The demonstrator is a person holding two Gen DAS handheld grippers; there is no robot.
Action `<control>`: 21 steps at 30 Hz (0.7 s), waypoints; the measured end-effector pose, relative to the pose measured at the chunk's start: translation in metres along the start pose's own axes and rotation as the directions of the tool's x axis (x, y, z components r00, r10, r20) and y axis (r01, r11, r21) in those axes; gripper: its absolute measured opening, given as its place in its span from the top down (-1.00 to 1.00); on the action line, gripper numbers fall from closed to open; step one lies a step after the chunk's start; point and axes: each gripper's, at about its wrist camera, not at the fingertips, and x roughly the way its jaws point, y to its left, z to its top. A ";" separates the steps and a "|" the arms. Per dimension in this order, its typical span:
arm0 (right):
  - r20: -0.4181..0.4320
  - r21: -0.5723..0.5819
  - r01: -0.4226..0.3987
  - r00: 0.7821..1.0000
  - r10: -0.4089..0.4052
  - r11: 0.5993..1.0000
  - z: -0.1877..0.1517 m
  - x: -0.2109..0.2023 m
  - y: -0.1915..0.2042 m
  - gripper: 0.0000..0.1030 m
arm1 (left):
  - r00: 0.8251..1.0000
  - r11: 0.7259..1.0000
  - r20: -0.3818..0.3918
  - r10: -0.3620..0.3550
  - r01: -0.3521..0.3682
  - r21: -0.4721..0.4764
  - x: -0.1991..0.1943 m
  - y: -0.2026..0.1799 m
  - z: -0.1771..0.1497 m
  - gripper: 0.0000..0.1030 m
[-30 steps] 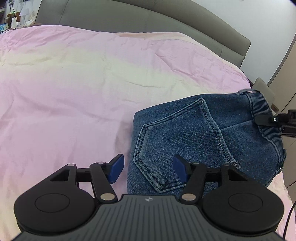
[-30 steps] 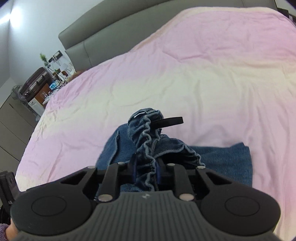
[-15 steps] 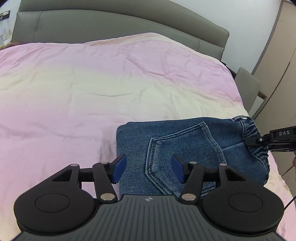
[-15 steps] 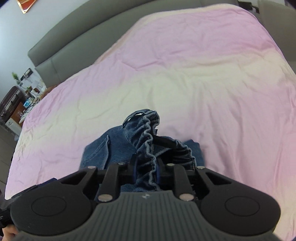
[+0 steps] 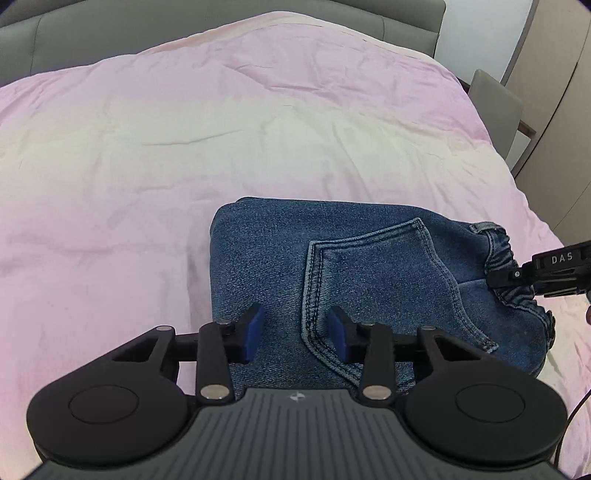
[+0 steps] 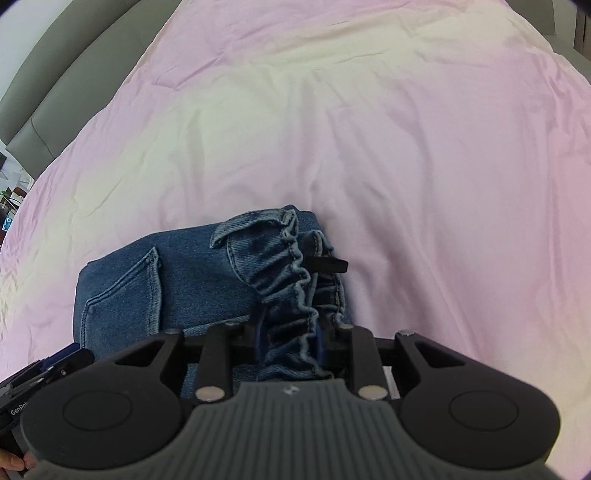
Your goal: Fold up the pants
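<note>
A folded pair of denim pants (image 5: pixel 369 280) is seen lying on a pink bedsheet (image 5: pixel 147 166), toward the near right part of the bed. A back pocket (image 5: pixel 373 284) faces up on the top layer, and the gathered elastic waistband (image 5: pixel 517 273) is located at the right end of the bundle.

In the left wrist view, the left gripper (image 5: pixel 295 332) is held just above the near edge of the pants. Its blue pads (image 5: pixel 253 332) are spread apart with nothing between them; denim is visible through the gap. The lower corner of the pocket lies beside the right pad.

In the right wrist view, the right gripper (image 6: pixel 291 343) is closed on the waistband (image 6: pixel 291 295), and the ruffled fabric is bunched up between the fingers. A black strip (image 6: pixel 328 264) is seen projecting from the waistband folds on the far side. The right gripper (image 5: pixel 546 273) is also seen in the left wrist view at the right edge, meeting the waistband.

A grey upholstered headboard (image 5: pixel 184 33) is seen at the far end of the bed. A grey chair (image 5: pixel 495 107) is placed to the far right, next to a wardrobe (image 5: pixel 557 110).
</note>
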 end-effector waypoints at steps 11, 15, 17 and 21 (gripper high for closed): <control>0.181 -0.267 0.023 0.983 0.027 0.963 0.019 -0.059 0.048 0.30 | 0.996 0.998 0.083 0.036 -0.040 0.052 -0.017 0.010 0.038 0.12; 0.137 -0.201 -0.010 0.990 0.039 0.980 0.035 -0.029 0.048 0.81 | 0.995 0.998 0.078 0.063 -0.064 0.006 0.006 0.014 0.044 0.12; 0.131 -0.182 0.036 0.991 -0.012 0.983 0.038 -0.010 0.041 0.89 | 0.996 0.998 0.055 0.065 -0.064 -0.012 0.019 0.020 0.043 0.13; 0.108 -0.154 0.026 0.994 -0.009 0.988 0.039 0.010 0.028 0.98 | 0.999 0.993 0.012 0.047 -0.046 -0.105 0.042 0.032 0.043 0.13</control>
